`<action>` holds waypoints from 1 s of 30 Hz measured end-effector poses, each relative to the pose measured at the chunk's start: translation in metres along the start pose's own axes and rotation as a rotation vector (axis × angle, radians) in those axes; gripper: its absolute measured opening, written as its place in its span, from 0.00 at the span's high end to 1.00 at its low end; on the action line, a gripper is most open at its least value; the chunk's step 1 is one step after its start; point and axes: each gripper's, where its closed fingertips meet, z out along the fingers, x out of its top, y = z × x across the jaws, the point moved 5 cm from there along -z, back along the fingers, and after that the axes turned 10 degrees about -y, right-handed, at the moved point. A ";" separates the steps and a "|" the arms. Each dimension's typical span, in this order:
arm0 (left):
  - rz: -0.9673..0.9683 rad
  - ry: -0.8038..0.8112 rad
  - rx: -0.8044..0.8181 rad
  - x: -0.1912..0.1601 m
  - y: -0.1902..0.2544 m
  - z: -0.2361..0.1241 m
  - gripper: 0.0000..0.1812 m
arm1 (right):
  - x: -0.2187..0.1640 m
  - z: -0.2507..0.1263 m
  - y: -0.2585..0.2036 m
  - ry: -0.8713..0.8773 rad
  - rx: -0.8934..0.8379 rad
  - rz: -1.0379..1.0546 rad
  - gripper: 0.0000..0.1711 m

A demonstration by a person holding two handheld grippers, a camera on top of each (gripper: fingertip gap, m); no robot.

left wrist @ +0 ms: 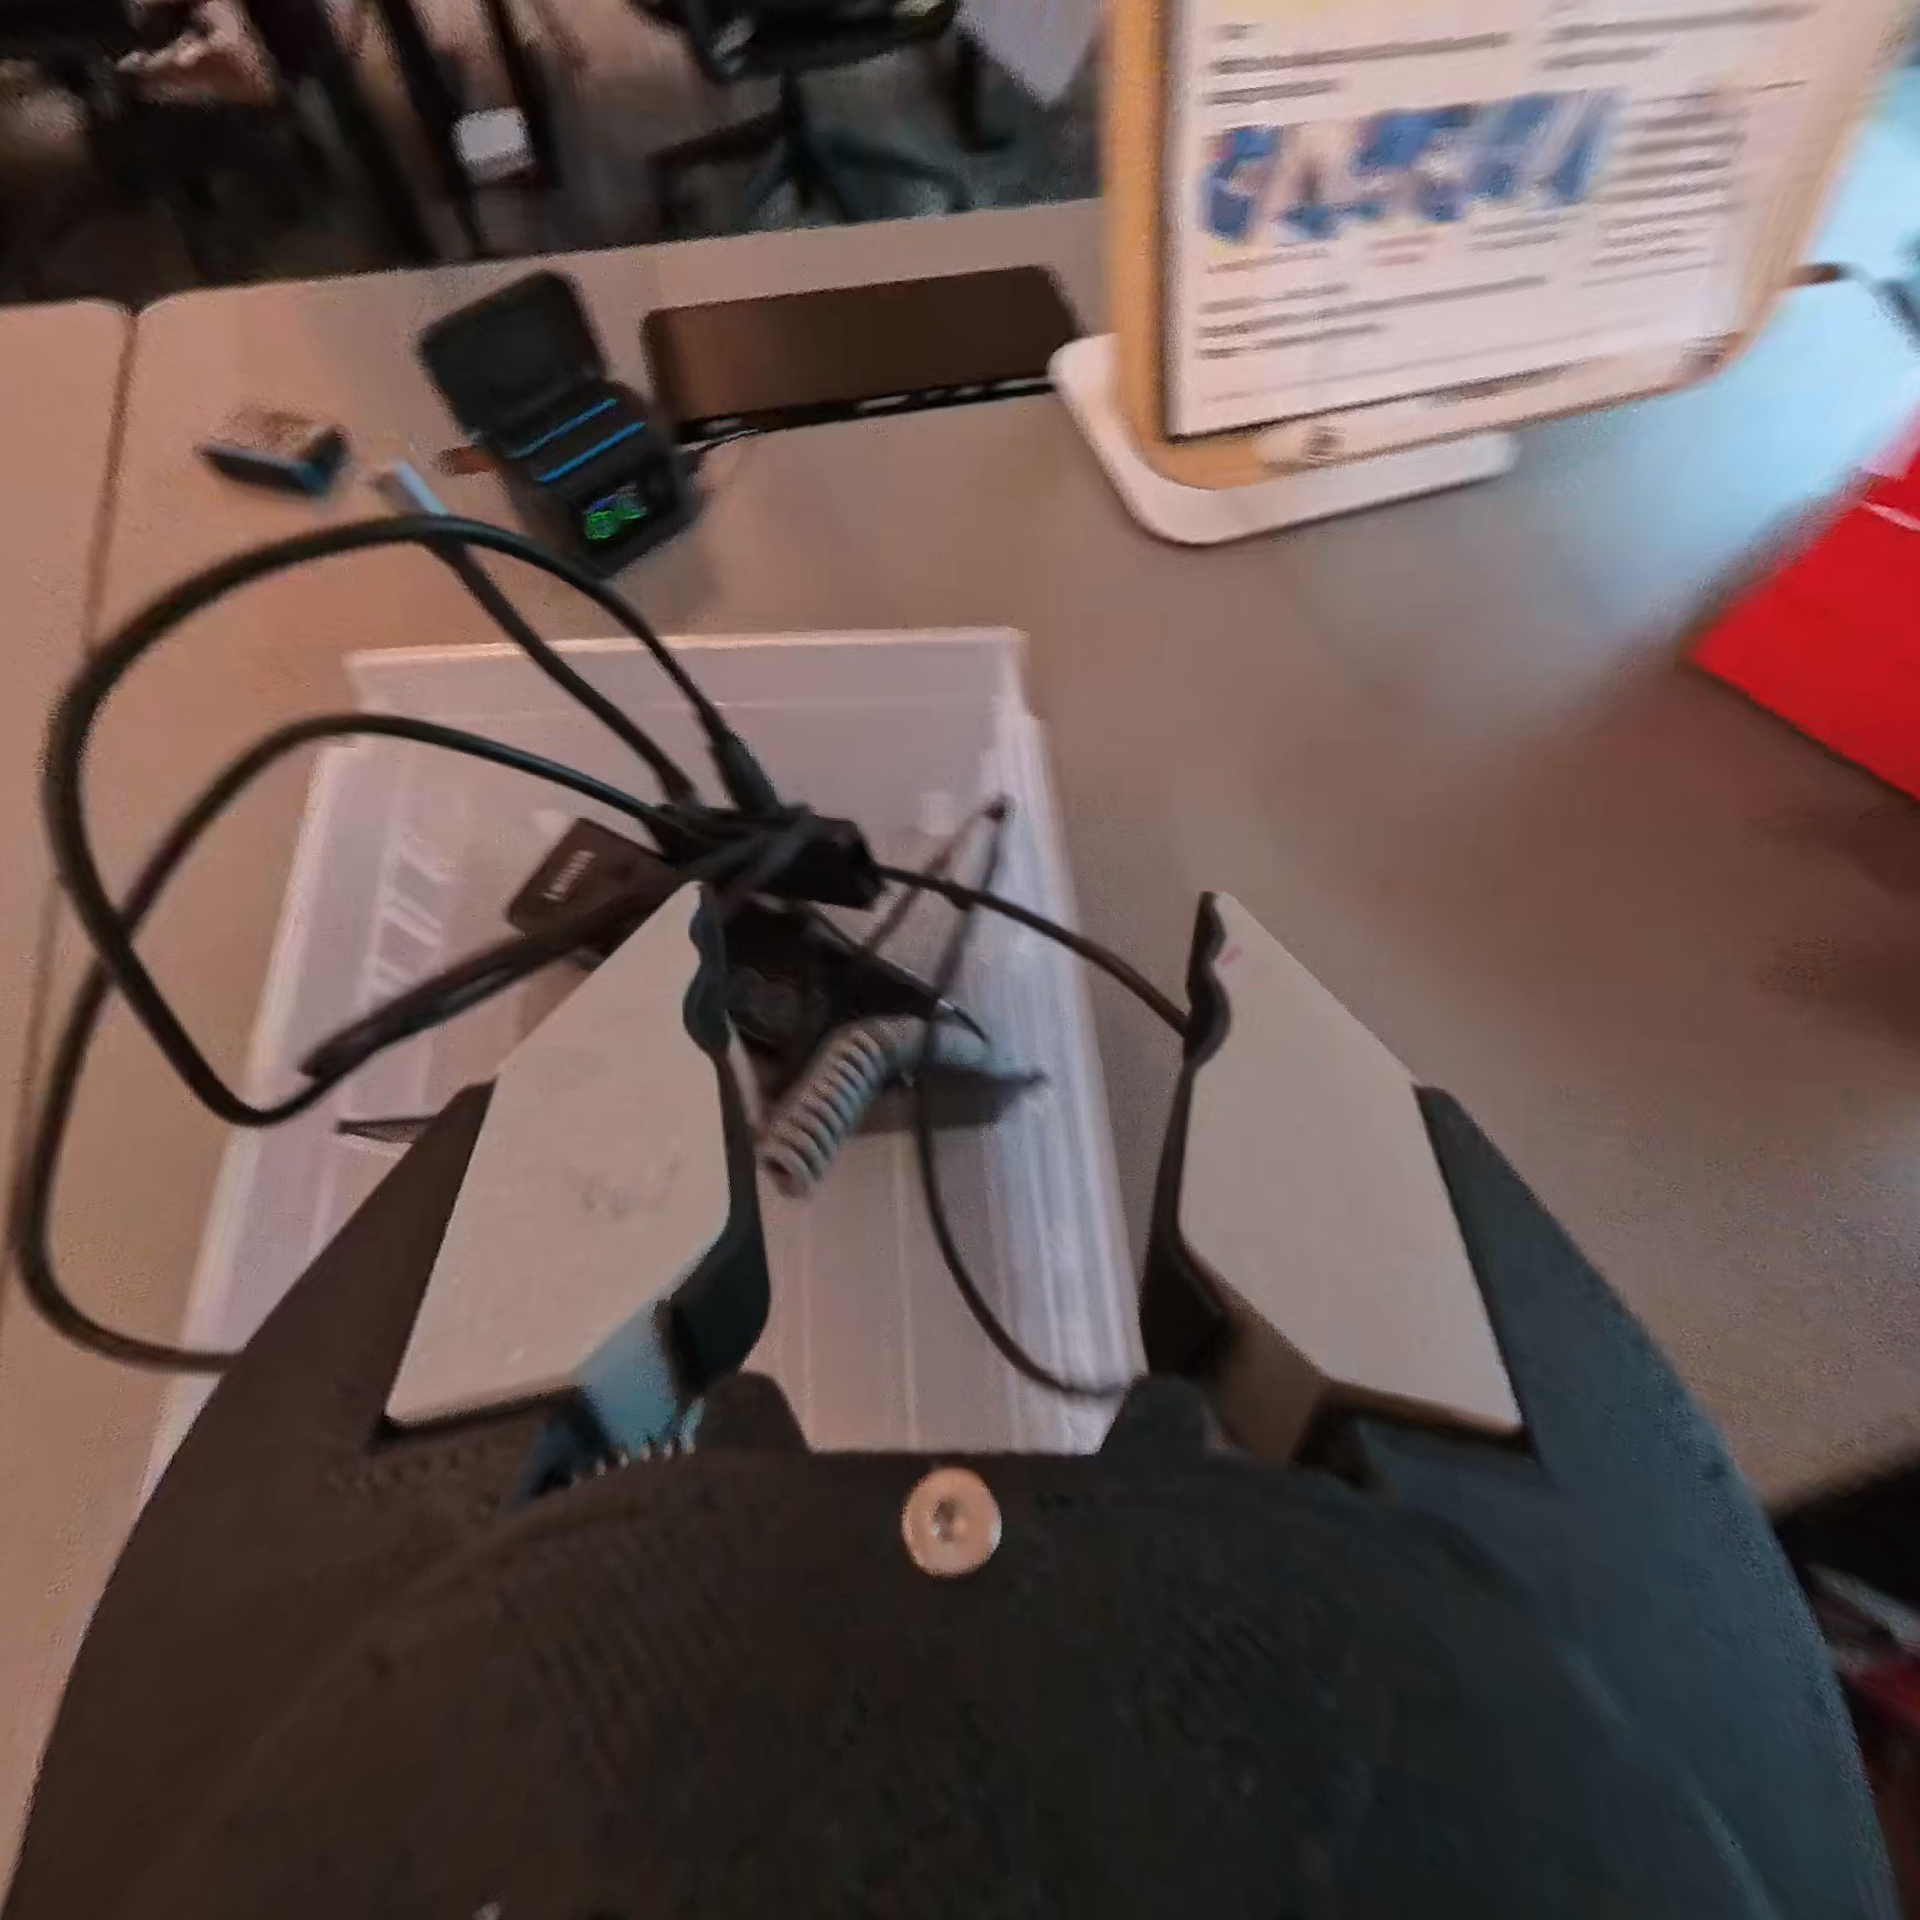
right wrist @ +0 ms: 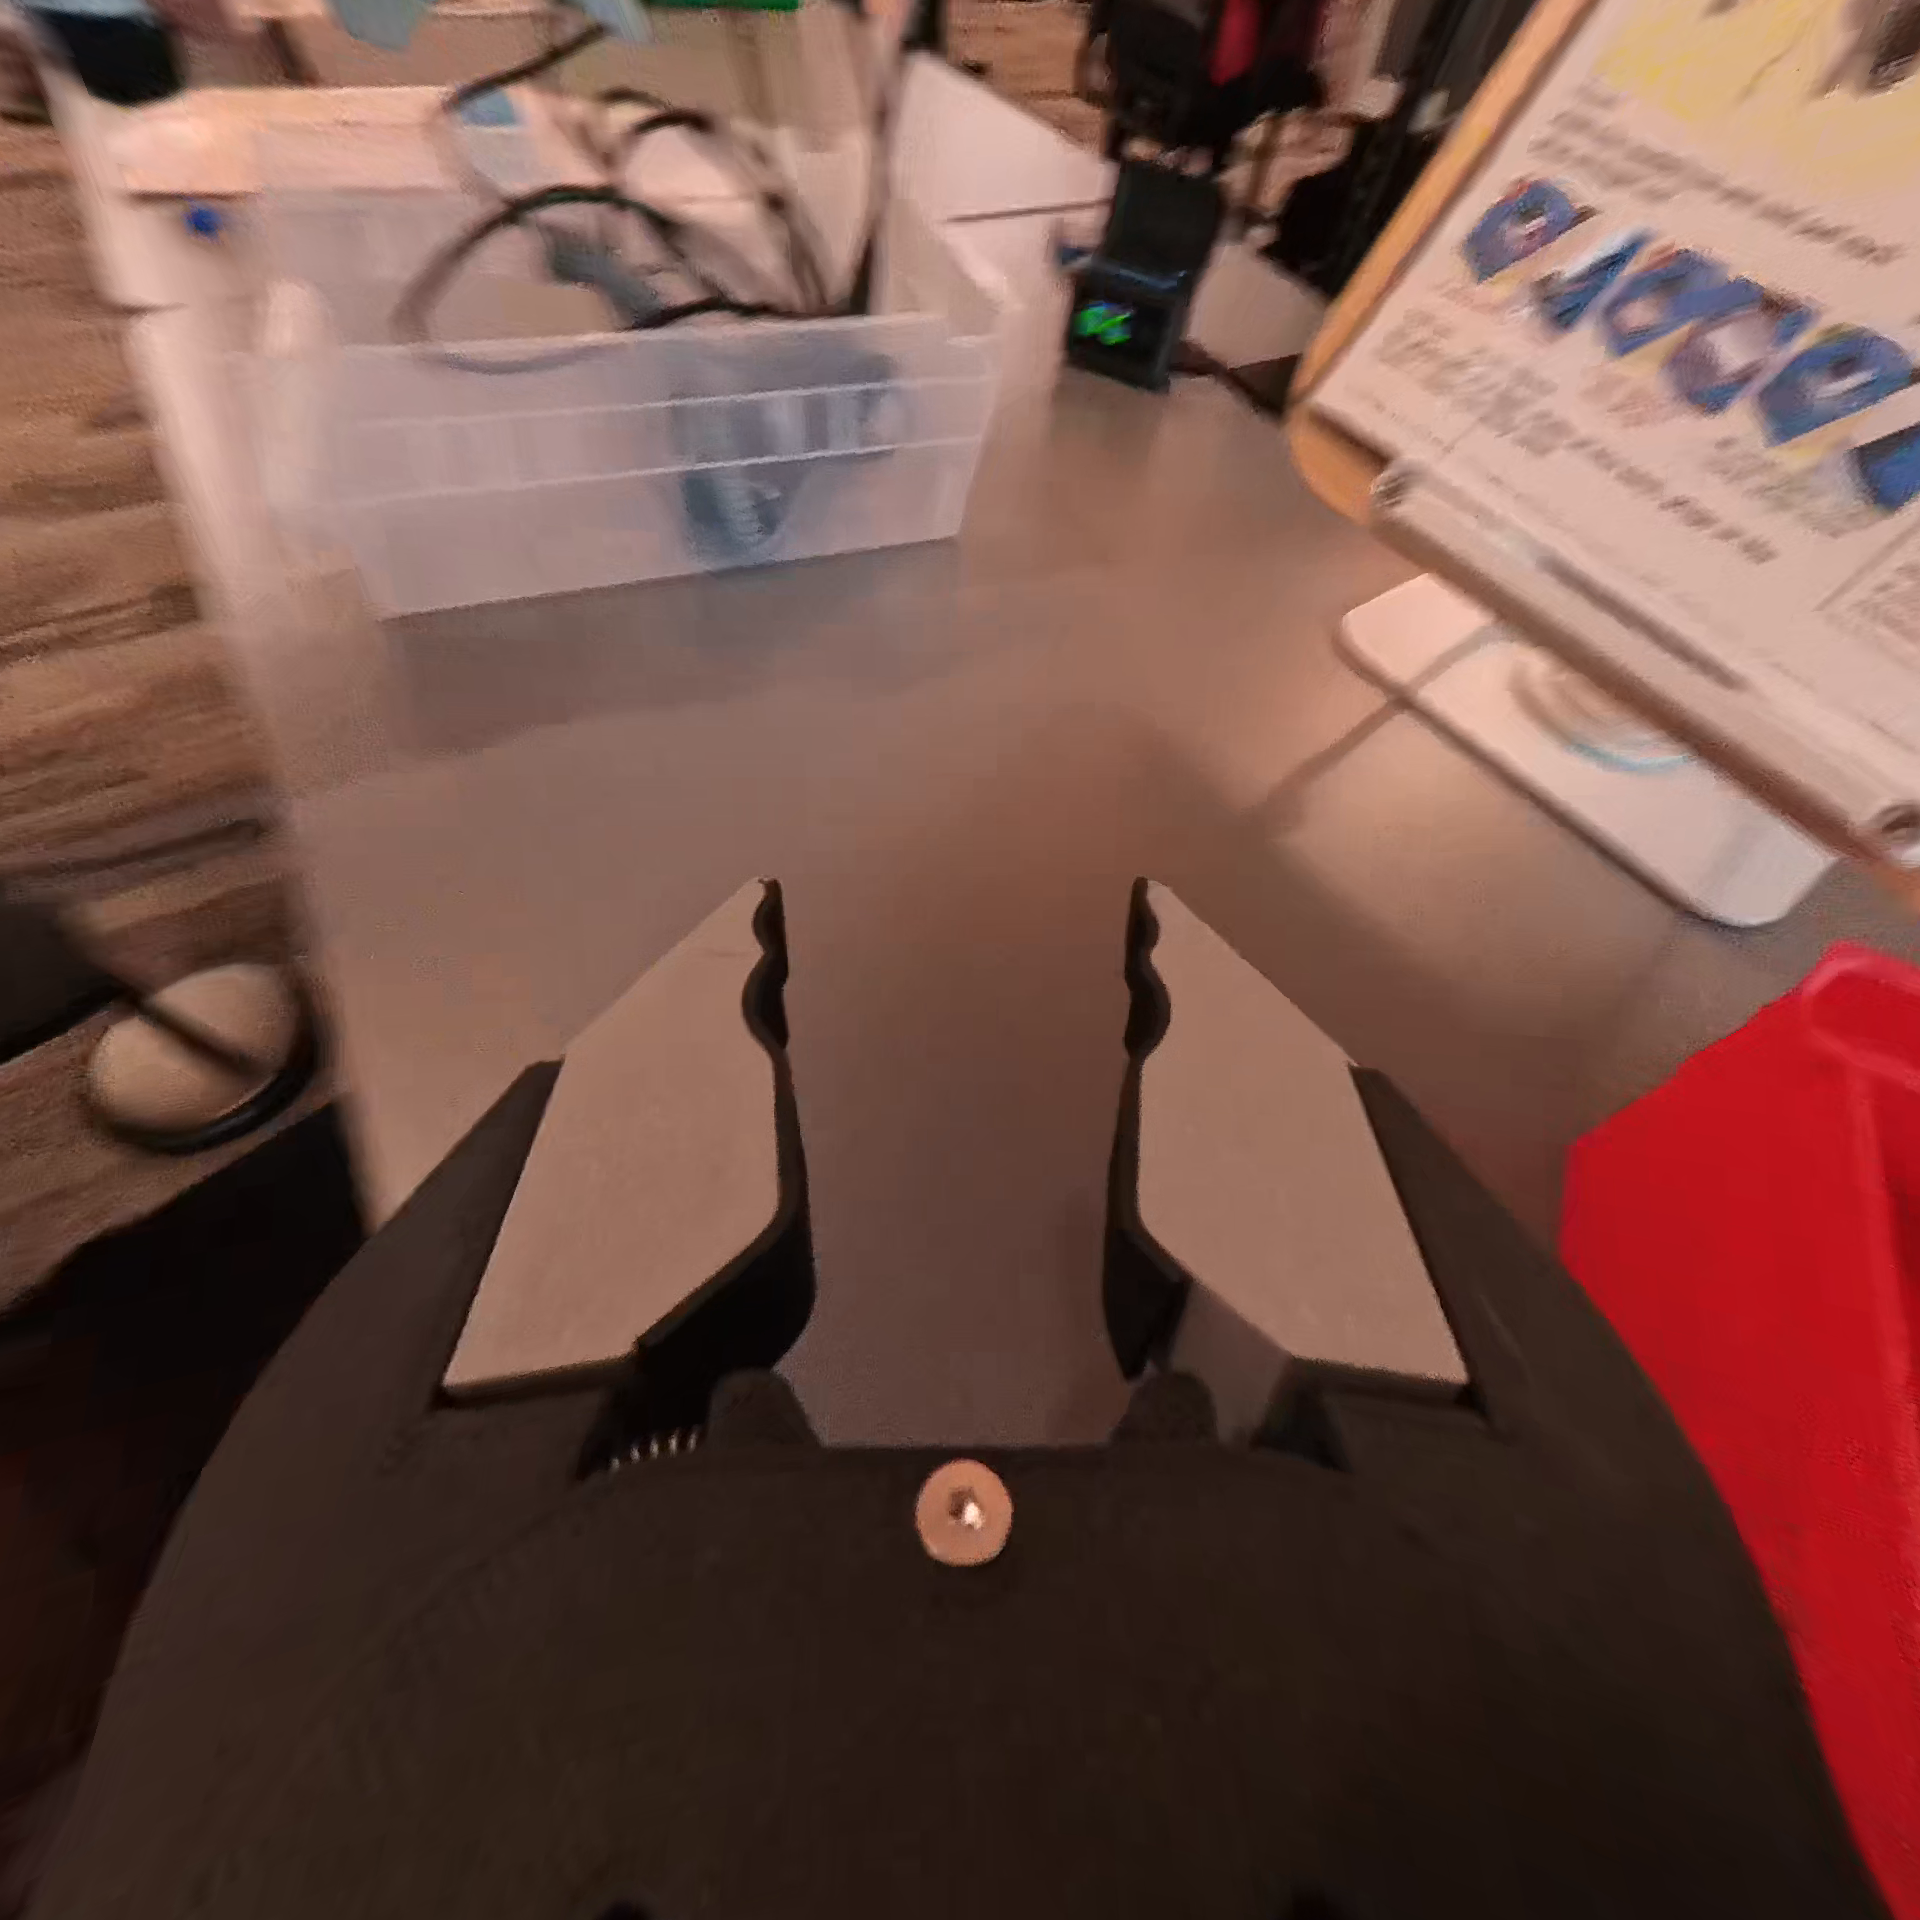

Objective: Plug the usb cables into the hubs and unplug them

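over the clear bin, both grippers' fingers spread; right gripper faces bare table.

Right gripper, fingers apart and empty, above the table, clear bin of cables beyond

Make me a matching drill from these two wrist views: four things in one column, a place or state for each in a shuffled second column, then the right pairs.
Things:
1. left tongs
2. right tongs
3. coiled grey cable
4. red box

Places or states:
A. lying inside the clear plastic bin
B. open over bare table, nothing between the fingers
C. at the right edge of the view, beside the tongs
D. open above the bin, with a tangle of black cables in front

Pairs: 1-D, 2-B, 3-A, 4-C
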 end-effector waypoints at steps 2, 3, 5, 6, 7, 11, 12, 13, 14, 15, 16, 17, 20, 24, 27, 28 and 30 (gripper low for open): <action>-0.060 -0.055 0.086 0.019 -0.022 0.027 0.51 | 0.016 0.030 0.028 0.084 -0.096 0.025 0.69; -0.092 -0.084 0.117 0.026 -0.032 0.039 0.51 | 0.022 0.040 0.037 0.133 -0.107 0.035 0.70; -0.171 -0.131 0.184 0.036 -0.054 0.059 0.52 | 0.021 0.058 0.050 0.143 -0.119 0.056 0.72; -0.218 -0.141 0.232 0.040 -0.066 0.067 0.56 | 0.018 0.063 0.052 0.110 -0.113 0.067 0.70; -0.256 -0.144 0.264 0.044 -0.076 0.074 0.57 | 0.015 0.065 0.053 0.086 -0.111 0.064 0.69; -0.326 -0.135 0.260 0.058 -0.090 0.095 0.82 | 0.002 0.062 0.057 0.082 -0.244 -0.074 0.72; -0.316 -0.111 0.231 0.062 -0.089 0.097 0.95 | 0.001 0.061 0.058 0.065 -0.273 -0.097 0.72; -0.313 -0.092 0.221 0.065 -0.089 0.098 0.97 | 0.001 0.059 0.059 0.061 -0.292 -0.104 0.72; -0.312 -0.083 0.229 0.066 -0.090 0.098 0.98 | 0.004 0.056 0.059 0.077 -0.298 -0.102 0.72; -0.309 -0.078 0.242 0.066 -0.090 0.097 0.99 | 0.007 0.053 0.058 0.101 -0.294 -0.096 0.72; -0.302 -0.068 0.256 0.067 -0.090 0.095 0.99 | 0.009 0.050 0.057 0.119 -0.286 -0.087 0.72; -0.284 -0.050 0.267 0.069 -0.089 0.090 0.99 | 0.009 0.049 0.057 0.128 -0.279 -0.078 0.73; -0.223 0.038 0.255 0.084 -0.078 0.065 0.99 | 0.004 0.051 0.062 0.107 -0.280 -0.055 0.73; -0.056 0.283 0.106 0.126 -0.044 0.005 0.99 | -0.002 0.057 0.067 0.081 -0.253 -0.002 0.73; 0.249 0.500 -0.065 0.153 0.000 -0.055 0.99 | -0.007 0.062 0.065 0.059 -0.211 0.025 0.72; 0.312 0.523 -0.087 0.158 0.010 -0.071 1.00 | -0.009 0.064 0.062 0.055 -0.184 0.031 0.72; 0.398 0.526 -0.183 0.165 0.029 -0.097 0.99 | -0.011 0.068 0.054 0.052 -0.110 0.040 0.71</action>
